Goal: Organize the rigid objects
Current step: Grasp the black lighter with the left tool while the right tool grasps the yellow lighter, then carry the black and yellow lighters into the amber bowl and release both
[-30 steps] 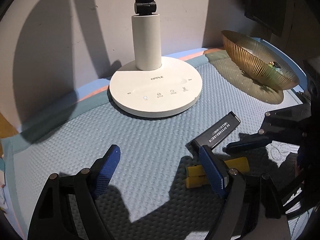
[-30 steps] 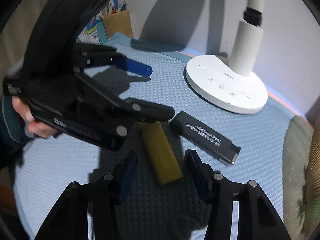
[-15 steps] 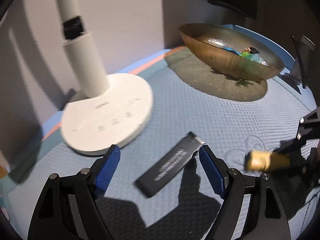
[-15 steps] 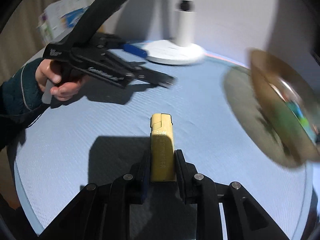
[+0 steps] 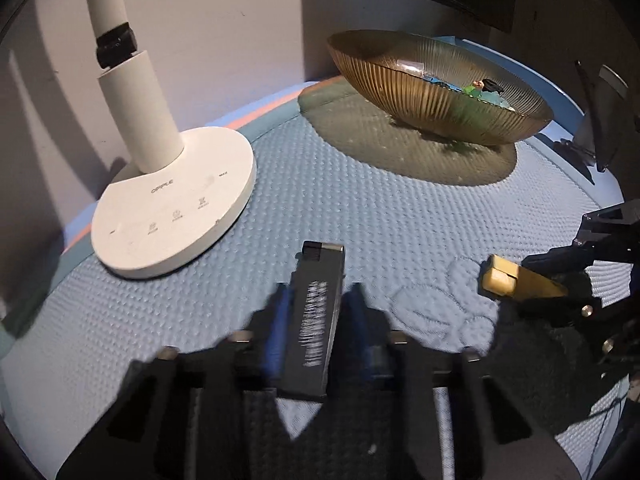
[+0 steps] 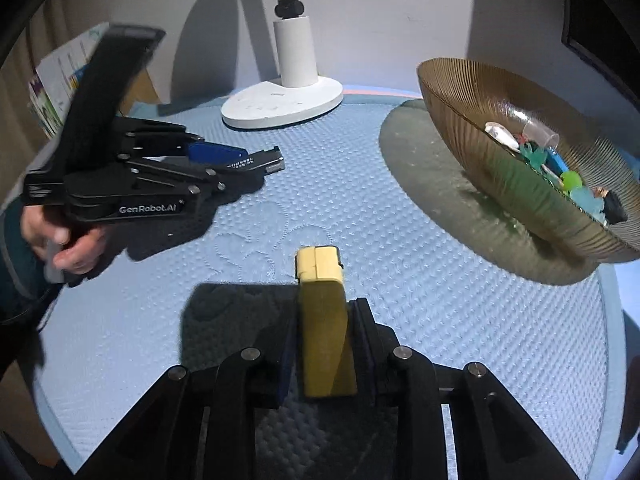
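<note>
- Left tongs (image 5: pixel 316 312) are clamping the black stick (image 5: pixel 318 312), a flat bar with white print; pads pressing its long sides about midway, front end poking out ahead of the tips.
- Right tongs (image 6: pixel 322 332) are gripping the yellow block (image 6: pixel 323 320) the same way, jaws closed on its sides, block sticking forward past the tips.
- Both pieces are sitting just over the blue mat (image 6: pixel 420 280); can't tell whether they are touching it.
- Ribbed amber bowl (image 6: pixel 480 128) is lying ahead and to the right of the right tongs, already holding small coloured bits; from the left tongs it is ahead-right, well apart.
- White lamp (image 5: pixel 172 216) base is sitting ahead-left of the left tongs.
- Handling guess: both are looking stiff, light, smooth plastic, so likely slippery; side grip at mid-length is seeming balanced, end grip would probably swing.
- Bowl is looking like glass, probably fragile; likely drop spot, lowering gently seems wise.
</note>
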Demonstrator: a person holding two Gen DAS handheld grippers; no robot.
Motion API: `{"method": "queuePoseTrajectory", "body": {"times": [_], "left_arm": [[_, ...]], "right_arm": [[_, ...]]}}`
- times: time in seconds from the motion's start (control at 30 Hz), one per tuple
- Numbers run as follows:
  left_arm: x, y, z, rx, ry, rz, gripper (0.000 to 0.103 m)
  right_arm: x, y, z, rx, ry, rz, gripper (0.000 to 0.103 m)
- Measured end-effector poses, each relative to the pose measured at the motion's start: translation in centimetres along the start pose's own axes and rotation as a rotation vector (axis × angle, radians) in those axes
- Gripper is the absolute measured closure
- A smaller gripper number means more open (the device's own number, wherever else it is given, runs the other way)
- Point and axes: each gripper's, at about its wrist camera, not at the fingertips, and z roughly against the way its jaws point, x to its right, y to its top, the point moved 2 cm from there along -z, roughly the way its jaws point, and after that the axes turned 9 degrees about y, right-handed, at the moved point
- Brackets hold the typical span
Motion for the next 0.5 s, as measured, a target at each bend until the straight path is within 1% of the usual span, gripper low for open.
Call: {"method": "queuePoseTrajectory", "body": {"times": [0.07, 0.1, 0.13, 0.2, 0.27, 0.3, 0.37, 0.43, 0.5], "left_arm": [[0.3, -0.7, 0.8, -0.004, 0.020, 0.018, 0.082], [0.3, -1.1, 1.2, -0.005, 0.023, 0.030, 0.082], [0.4, -1.7, 1.9, -0.007, 0.023, 0.055, 0.082], [0.3, -2.9, 3.2, -0.009, 0.020, 0.099, 0.082], [0.2, -4.4, 5.1, 0.002, 0.017, 0.151, 0.082], [0.0, -5.2, 6.0, 0.004, 0.017, 0.178, 0.082], [-0.1, -7.1, 7.6, -0.007, 0.025, 0.237, 0.082], [-0.1, -8.5, 8.4, -0.019, 0.032, 0.274, 0.082], [0.2, -10.1, 9.1, -0.033, 0.049, 0.305, 0.082]], "right_arm": [[-0.9, 0.1, -0.3, -0.004, -0.031, 0.025, 0.076], [-1.2, 0.0, -0.3, -0.004, -0.031, 0.028, 0.078], [-1.6, -0.2, -0.1, -0.005, -0.007, 0.032, 0.080], [-3.0, -1.1, 0.7, 0.005, 0.110, 0.043, 0.080], [-4.6, -1.8, 1.8, 0.041, 0.167, 0.074, 0.080], [-5.2, -2.2, 2.5, 0.053, 0.180, 0.086, 0.080], [-6.0, -2.9, 3.4, 0.057, 0.149, 0.094, 0.080], [-6.2, -3.6, 3.5, 0.040, 0.109, 0.083, 0.080], [-6.3, -4.1, 2.8, 0.016, 0.120, 0.068, 0.080]]}}
